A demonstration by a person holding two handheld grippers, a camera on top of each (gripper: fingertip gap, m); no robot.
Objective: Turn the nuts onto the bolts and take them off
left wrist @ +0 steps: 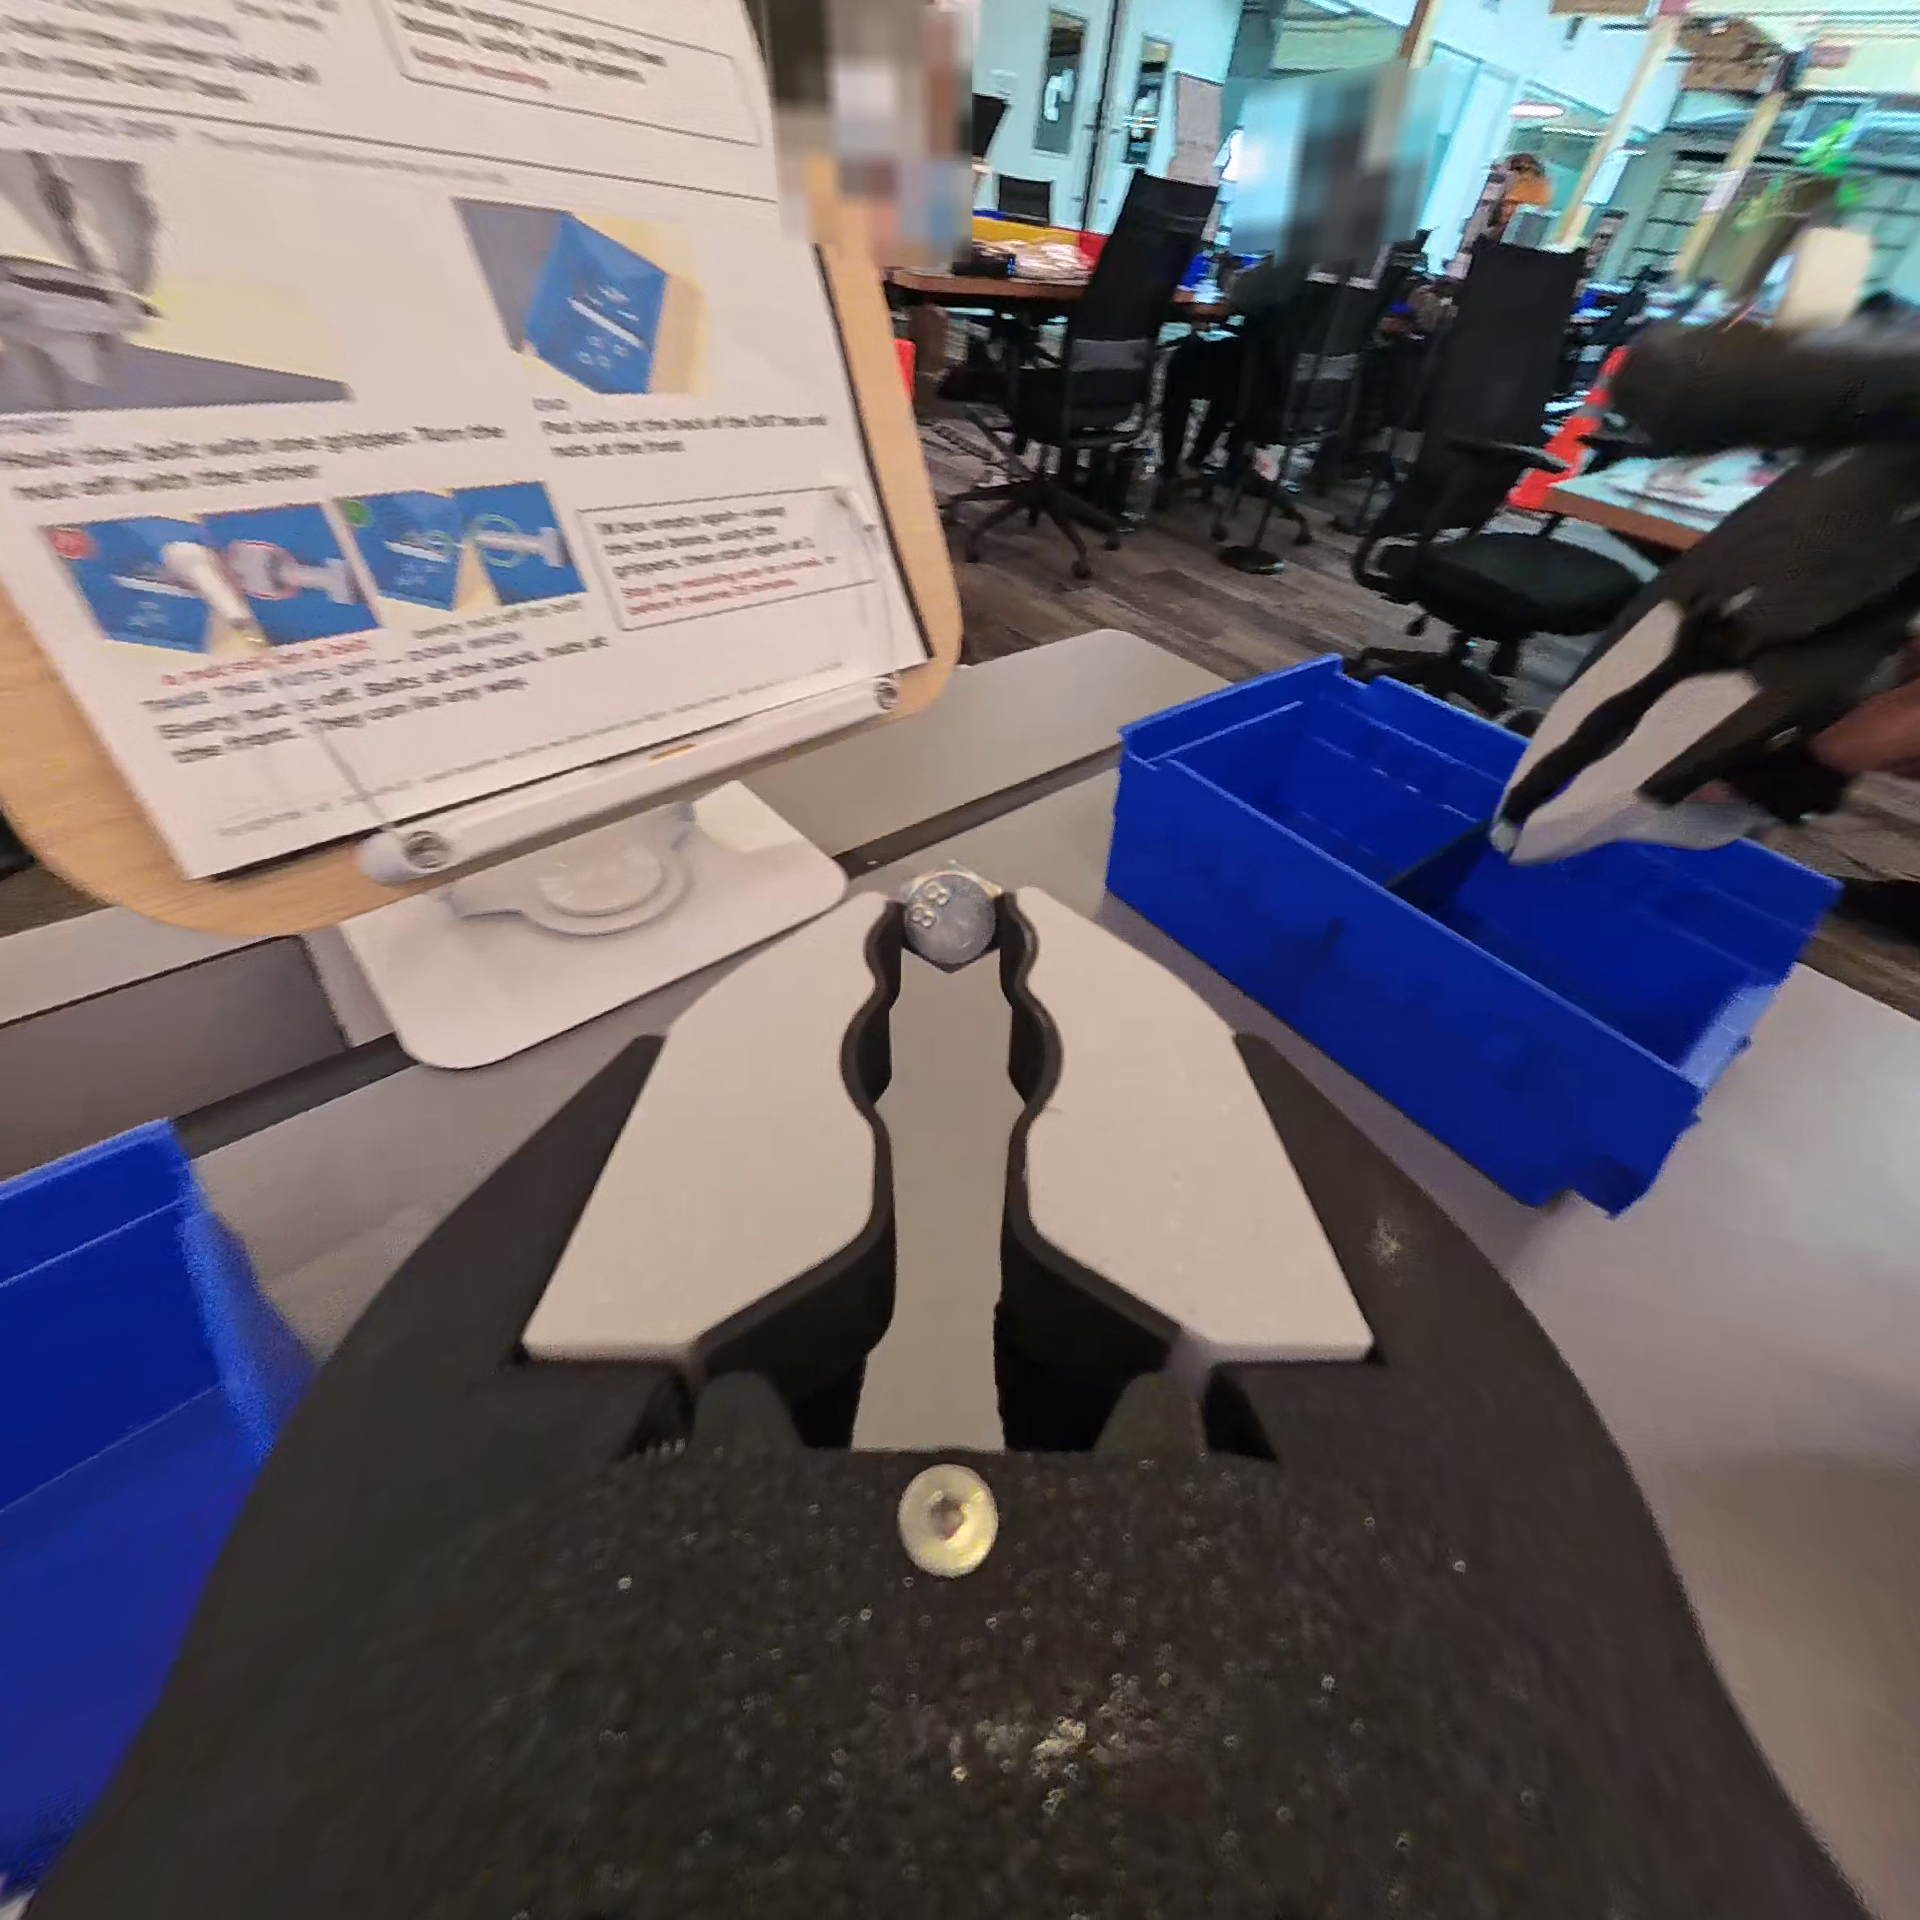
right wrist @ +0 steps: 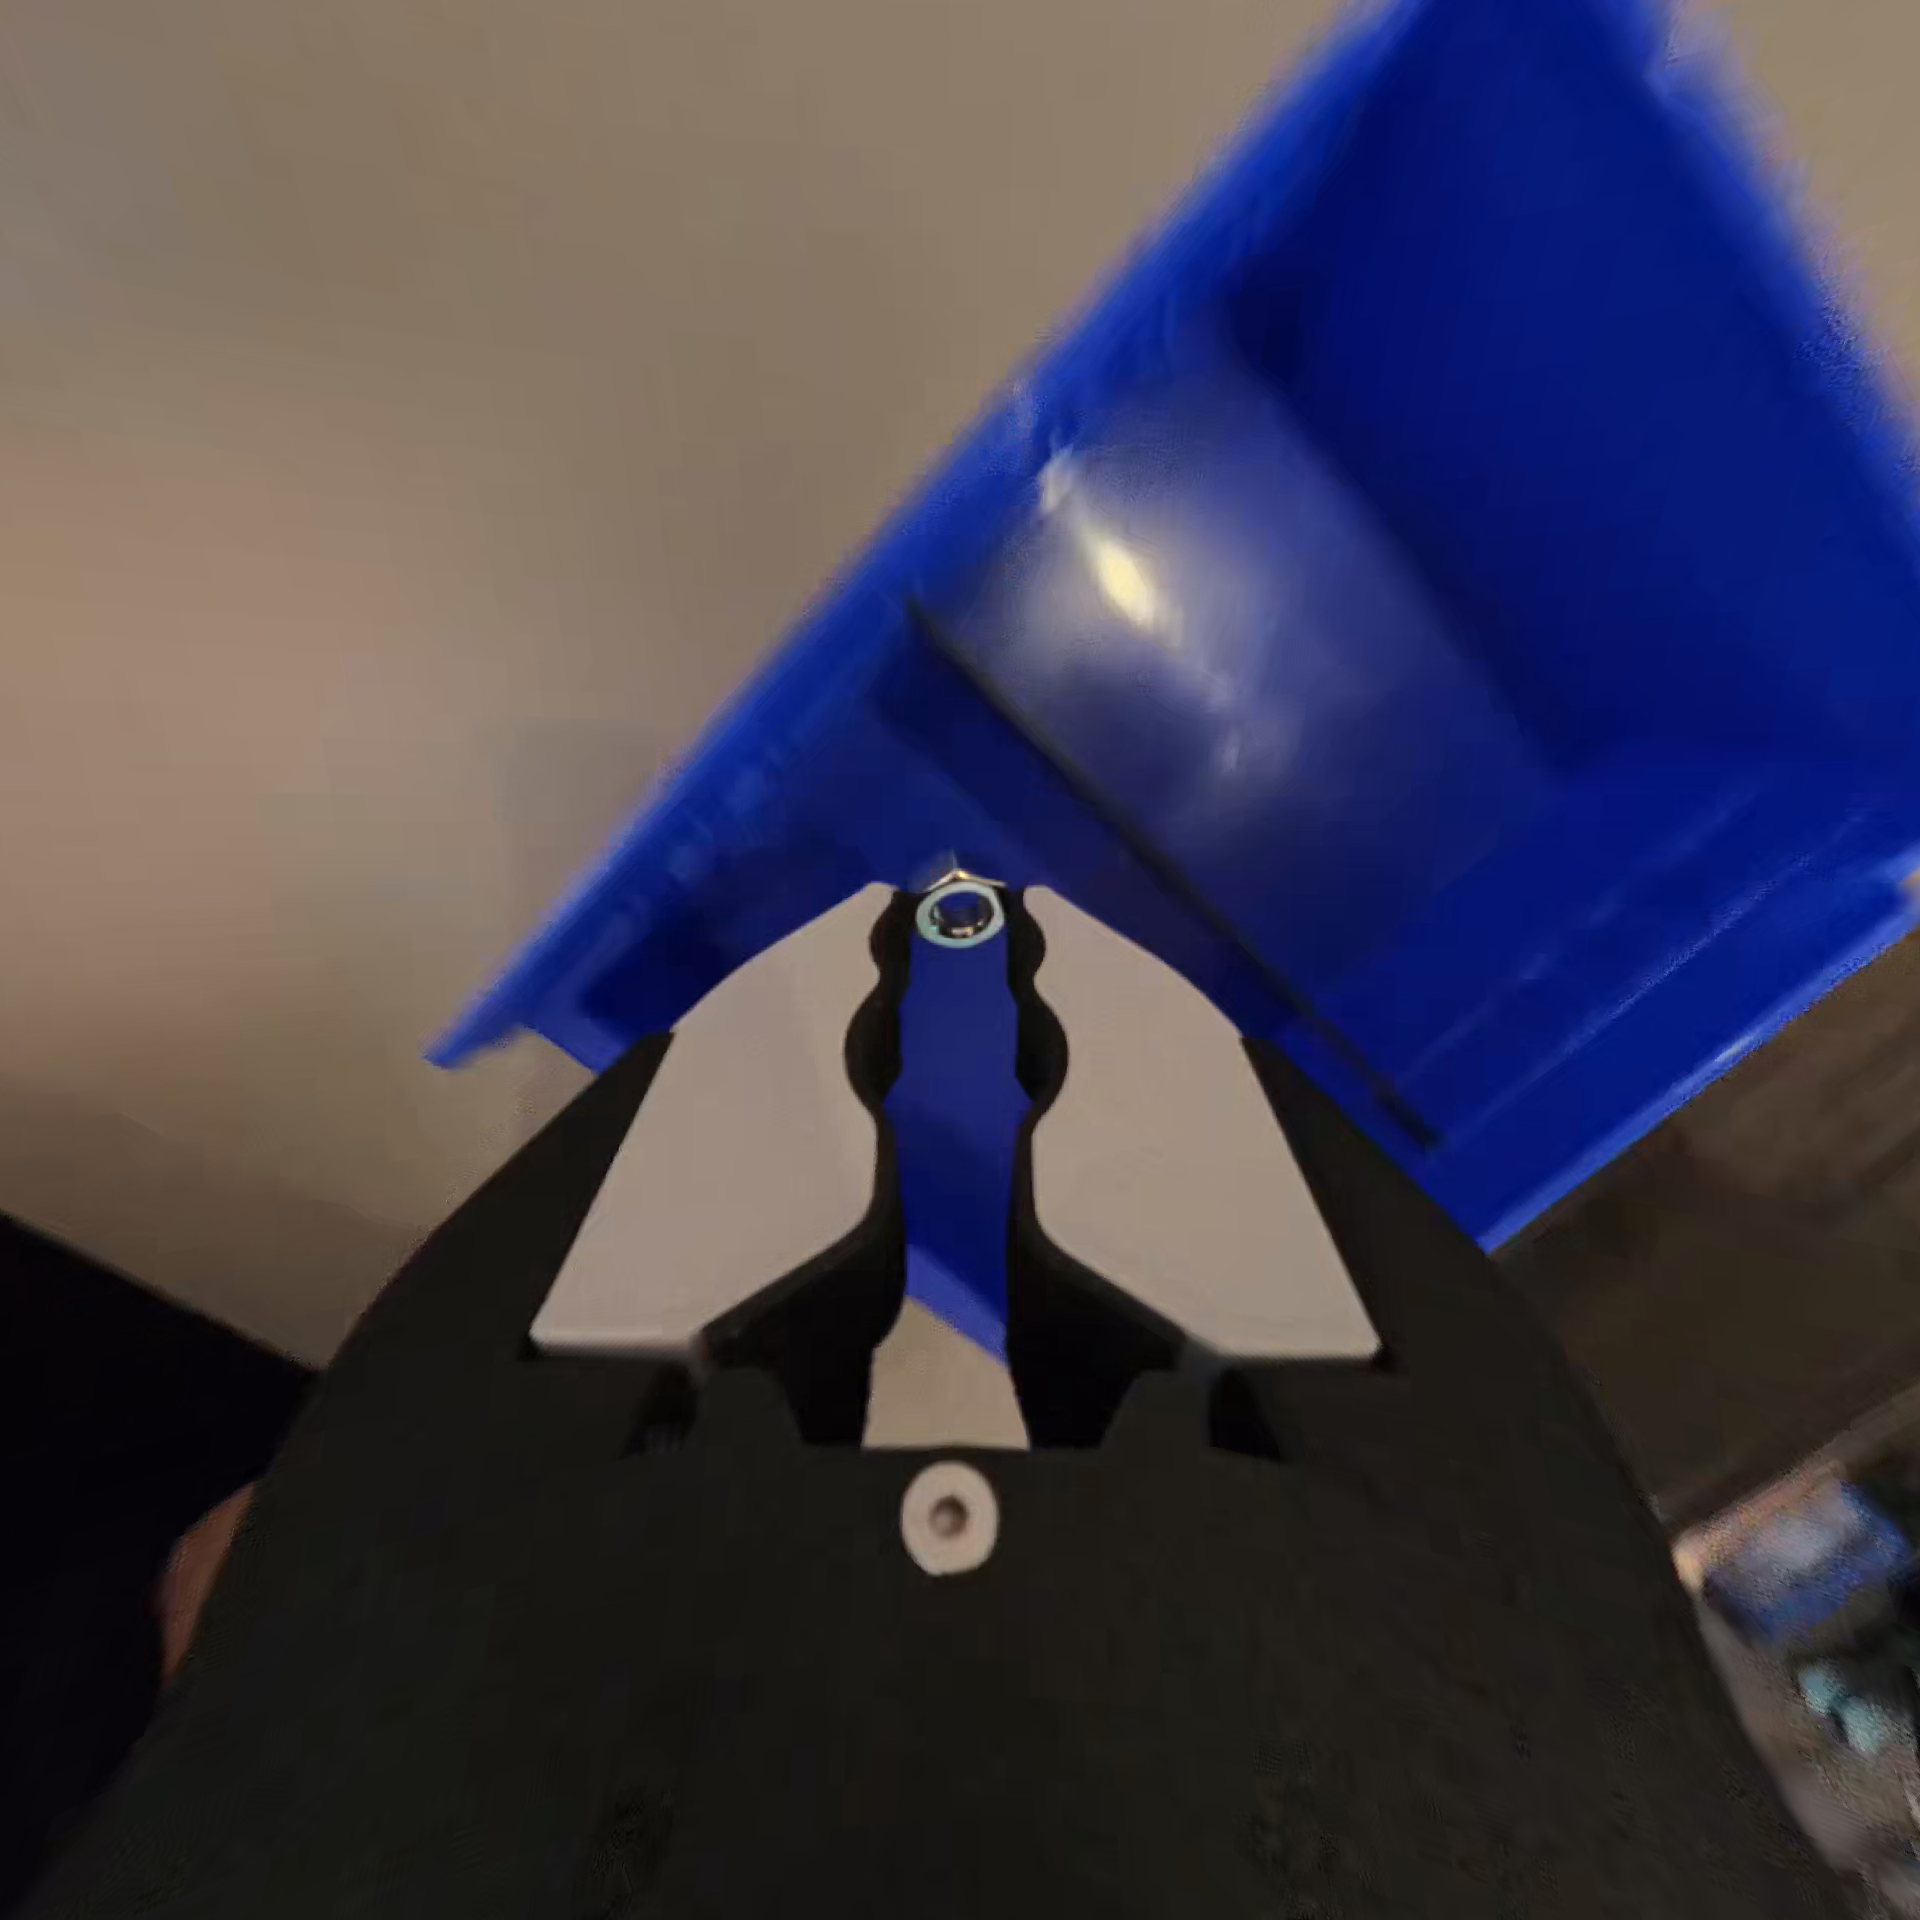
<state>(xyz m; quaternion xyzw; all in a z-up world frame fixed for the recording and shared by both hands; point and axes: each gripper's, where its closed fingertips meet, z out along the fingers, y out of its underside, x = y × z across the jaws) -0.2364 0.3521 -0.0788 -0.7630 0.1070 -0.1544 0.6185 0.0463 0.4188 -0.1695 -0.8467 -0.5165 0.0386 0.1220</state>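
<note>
1. The grey desk (left wrist: 1714, 1403) carried two blue bins, a white stand and an instruction board (left wrist: 416, 416) propped on that stand.
2. The blue bin (left wrist: 1403, 1039) at the right was split by a dark divider; the compartments showed only bare blue floor where they could be seen.
3. A second blue bin (left wrist: 104, 1351) sat at the left edge, its inside hidden.
4. The right gripper (right wrist: 958, 902) hung over the right bin's near compartment, its jaws narrowed onto a small silver nut (right wrist: 958, 918) at the tips, held above the bin floor.
5. The left gripper (left wrist: 948, 914) was above the desk, between the stand and the right bin, its jaws closed on the hex head of a bolt (left wrist: 945, 921).
</note>
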